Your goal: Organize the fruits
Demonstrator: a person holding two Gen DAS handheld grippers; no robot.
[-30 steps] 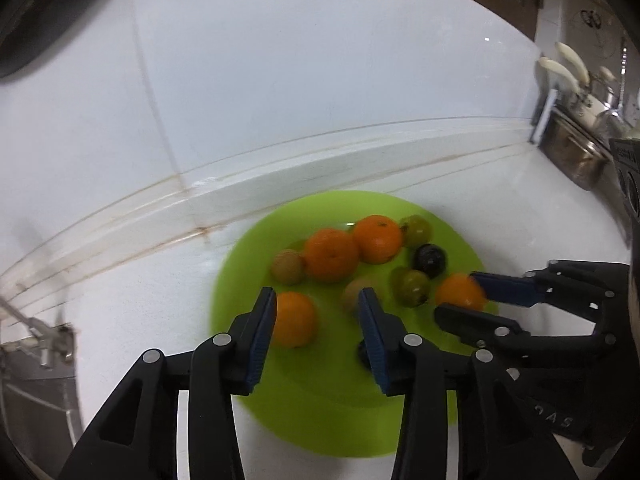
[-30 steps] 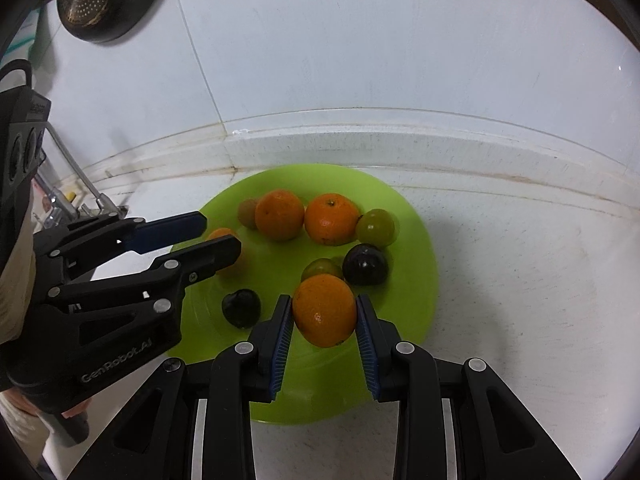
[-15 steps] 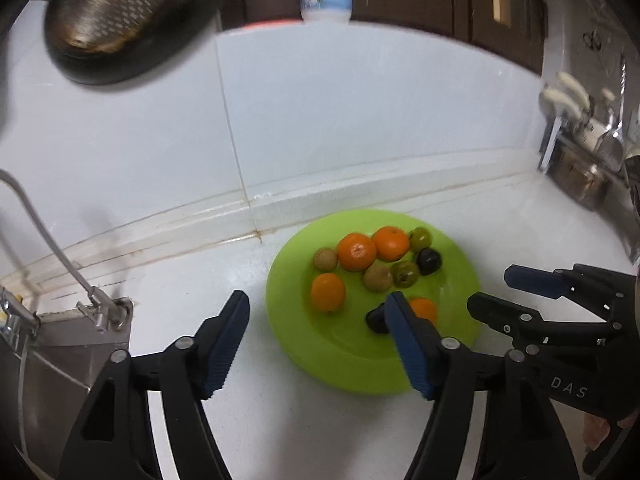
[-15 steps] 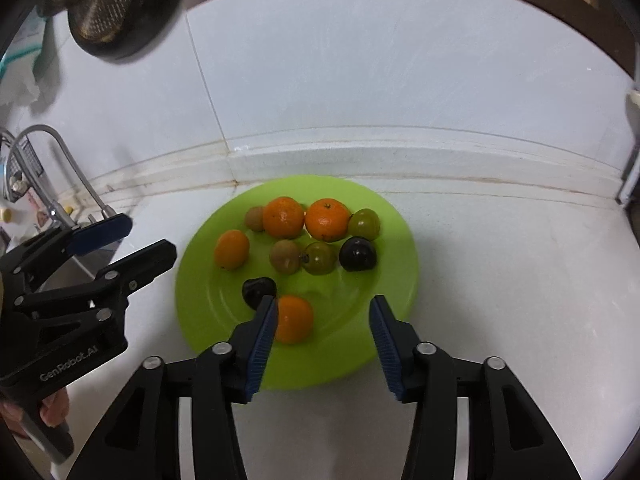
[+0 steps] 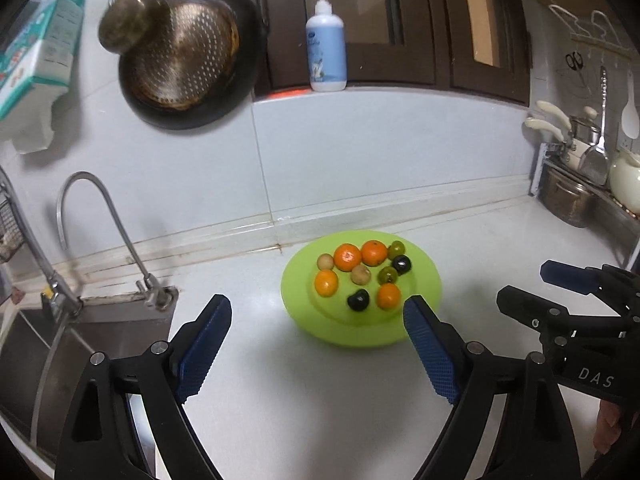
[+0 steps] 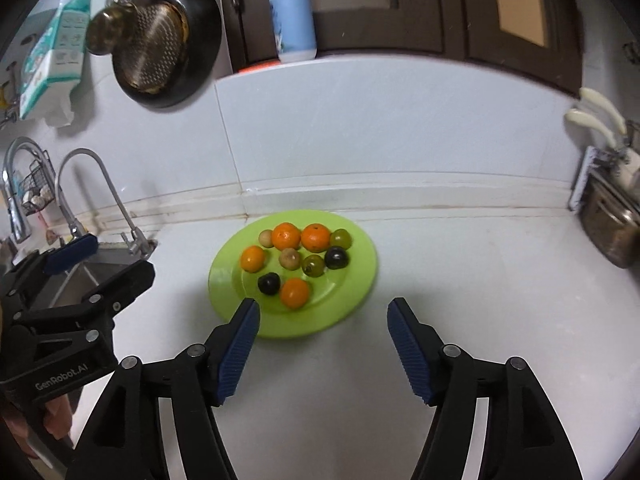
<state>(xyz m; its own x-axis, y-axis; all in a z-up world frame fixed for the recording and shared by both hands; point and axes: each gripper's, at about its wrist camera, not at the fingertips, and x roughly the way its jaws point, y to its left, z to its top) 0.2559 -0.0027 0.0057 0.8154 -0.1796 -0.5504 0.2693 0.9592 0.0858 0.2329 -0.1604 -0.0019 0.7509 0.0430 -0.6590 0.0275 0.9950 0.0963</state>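
A lime green plate [image 5: 424, 276] [image 6: 360, 264] sits on the white counter and holds several fruits: oranges [image 5: 347, 257] [image 6: 295, 292], dark plums [image 5: 357, 300] [image 6: 269, 283], green fruits [image 5: 387, 275] [image 6: 341, 238] and small brown fruits [image 5: 360, 275] [image 6: 289, 258]. My left gripper [image 5: 318, 312] is wide open and empty, pulled back from the plate. My right gripper [image 6: 322, 314] is wide open and empty, also back from the plate. Each gripper shows in the other's view, the right [image 5: 532, 288] and the left [image 6: 104, 256].
A sink [image 5: 80, 344] with a curved tap [image 5: 96, 216] lies to the left. A strainer and pan [image 5: 188, 56] hang on the wall, a soap bottle [image 5: 326, 48] stands on the ledge. Pots and utensils [image 5: 576, 184] stand at the right.
Both grippers have opened wide and drawn back and up from the plate. The right gripper let go of an orange, which now lies on the plate's front.
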